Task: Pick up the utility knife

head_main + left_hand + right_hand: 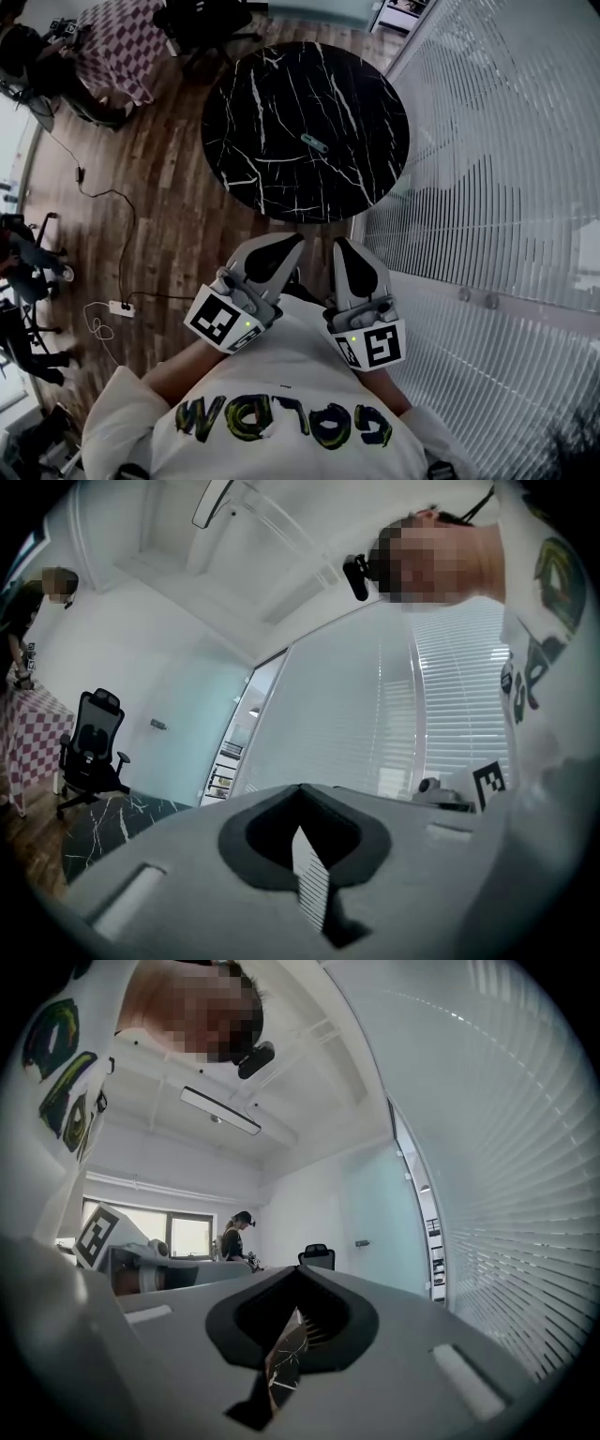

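Found utility knife point(314, 143) untouched on far table point(246, 164). Noted left gripper point(287, 246) and right gripper point(344, 251) near body, both closed tight, empty. Remaining: approach, grasp, lift.

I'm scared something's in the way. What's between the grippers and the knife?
In the head view, only bare black table and a strip of wooden floor lie between the utility knife and the left gripper and right gripper.

White T-shirt point(281, 375) with yellow-green, dark-outlined lettering point(281, 419) at six o'clock, pale grey left hand-held gripper point(289, 246) and right hand-held gripper point(344, 251) with black inner faces, black-and-white square-marker cubes point(217, 321), small green lights point(247, 325).
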`<state>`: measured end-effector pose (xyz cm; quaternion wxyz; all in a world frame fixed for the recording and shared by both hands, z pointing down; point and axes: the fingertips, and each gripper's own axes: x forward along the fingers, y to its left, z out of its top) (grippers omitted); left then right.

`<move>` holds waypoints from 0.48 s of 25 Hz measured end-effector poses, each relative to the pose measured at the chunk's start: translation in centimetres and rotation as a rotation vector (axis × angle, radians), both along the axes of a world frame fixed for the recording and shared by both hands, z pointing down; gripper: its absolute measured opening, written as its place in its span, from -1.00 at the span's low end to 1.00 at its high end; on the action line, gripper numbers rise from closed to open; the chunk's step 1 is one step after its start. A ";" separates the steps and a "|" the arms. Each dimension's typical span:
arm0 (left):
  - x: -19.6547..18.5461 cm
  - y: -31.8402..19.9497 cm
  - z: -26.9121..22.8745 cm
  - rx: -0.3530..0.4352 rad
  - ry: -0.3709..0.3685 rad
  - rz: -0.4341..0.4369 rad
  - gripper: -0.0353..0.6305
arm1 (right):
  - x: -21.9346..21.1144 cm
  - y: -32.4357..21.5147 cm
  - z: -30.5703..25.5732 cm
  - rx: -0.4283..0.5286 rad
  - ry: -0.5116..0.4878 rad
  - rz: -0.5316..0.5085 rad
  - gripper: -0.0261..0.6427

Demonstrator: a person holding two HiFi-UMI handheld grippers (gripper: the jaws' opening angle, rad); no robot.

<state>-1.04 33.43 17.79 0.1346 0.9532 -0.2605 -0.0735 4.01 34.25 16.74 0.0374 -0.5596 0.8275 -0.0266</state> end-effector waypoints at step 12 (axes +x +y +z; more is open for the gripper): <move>1.9 -3.0 1.8 -0.044 -0.017 -0.063 -0.88 | 2.8 -3.1 2.1 -0.070 -0.011 -0.024 -0.92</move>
